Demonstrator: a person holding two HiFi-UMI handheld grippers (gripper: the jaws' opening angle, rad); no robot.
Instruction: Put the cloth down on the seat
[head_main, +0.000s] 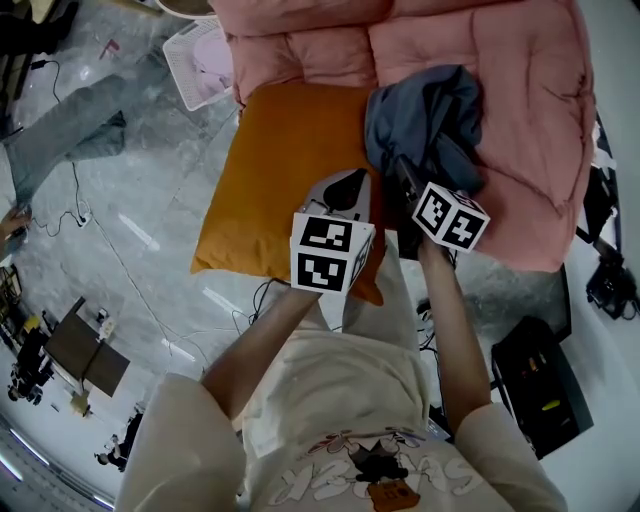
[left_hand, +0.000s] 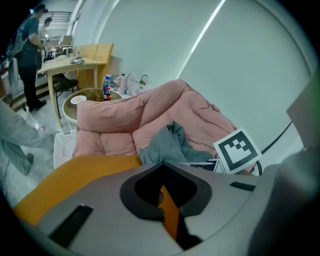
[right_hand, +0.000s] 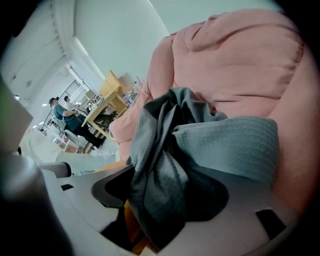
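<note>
A crumpled grey-blue cloth (head_main: 425, 125) lies on the pink padded seat (head_main: 520, 100), next to an orange cushion (head_main: 280, 170). My right gripper (head_main: 405, 175) reaches into the cloth's near edge. In the right gripper view the cloth (right_hand: 200, 145) drapes loosely through the right gripper (right_hand: 165, 200), whose jaws stand wide apart and open around it. My left gripper (head_main: 345, 188) hovers over the orange cushion, left of the cloth. Its jaws are shut with nothing in them, and only a thin orange slit shows at the left gripper (left_hand: 165, 192). The cloth (left_hand: 167, 145) sits just beyond it.
A white basket (head_main: 200, 60) stands on the floor left of the seat. A black case (head_main: 535, 385) lies on the floor at the right, with cables nearby. Behind the seat are a round table (left_hand: 85, 102), a wooden desk (left_hand: 65, 60) and people standing.
</note>
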